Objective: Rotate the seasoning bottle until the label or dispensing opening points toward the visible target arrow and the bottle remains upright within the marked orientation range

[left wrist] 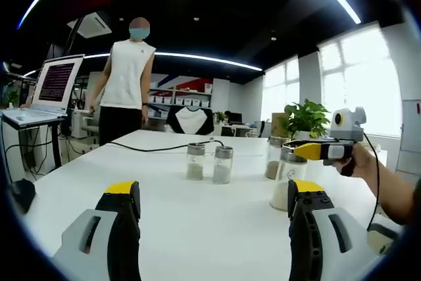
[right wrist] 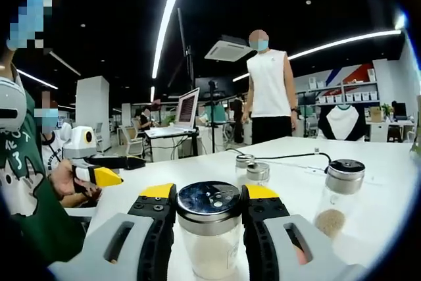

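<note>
Right gripper [right wrist: 209, 212] clamps the seasoning bottle [right wrist: 209, 228] at bottom centre (upright); left gripper [left wrist: 214, 205] jaws apart over the table [left wrist: 197, 215]

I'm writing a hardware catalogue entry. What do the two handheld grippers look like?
Both look alike: the left gripper has pale grey jaws with slotted sides, black inner faces and yellow tips. The right gripper shows a yellow tip, black body, a thin black cable and a bare forearm behind it.
</note>
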Motion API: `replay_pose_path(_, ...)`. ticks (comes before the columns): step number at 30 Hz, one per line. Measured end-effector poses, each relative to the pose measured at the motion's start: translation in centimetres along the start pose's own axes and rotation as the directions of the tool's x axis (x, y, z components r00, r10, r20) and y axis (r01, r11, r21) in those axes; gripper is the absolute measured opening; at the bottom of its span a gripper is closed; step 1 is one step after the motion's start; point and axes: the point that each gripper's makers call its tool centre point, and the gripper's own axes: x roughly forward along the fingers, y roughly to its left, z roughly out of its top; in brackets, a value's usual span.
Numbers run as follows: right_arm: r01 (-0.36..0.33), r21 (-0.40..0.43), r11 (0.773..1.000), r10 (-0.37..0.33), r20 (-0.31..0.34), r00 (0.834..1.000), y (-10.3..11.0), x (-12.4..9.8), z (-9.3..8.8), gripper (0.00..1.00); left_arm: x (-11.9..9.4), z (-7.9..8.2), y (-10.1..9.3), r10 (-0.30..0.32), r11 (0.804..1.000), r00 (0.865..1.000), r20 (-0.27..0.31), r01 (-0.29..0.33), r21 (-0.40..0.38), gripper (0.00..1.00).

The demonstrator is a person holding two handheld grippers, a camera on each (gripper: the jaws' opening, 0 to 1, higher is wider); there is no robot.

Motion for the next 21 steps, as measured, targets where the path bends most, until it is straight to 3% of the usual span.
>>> replay_pose_path(21,0.143,0.029,0.989,-0.143,0.001,0.99,-0.62,-0.24,-0.04,0.38,0.03,0.05,0.44,0.007,1.0,1.0,0.004,-0.007,-0.001,0.98)
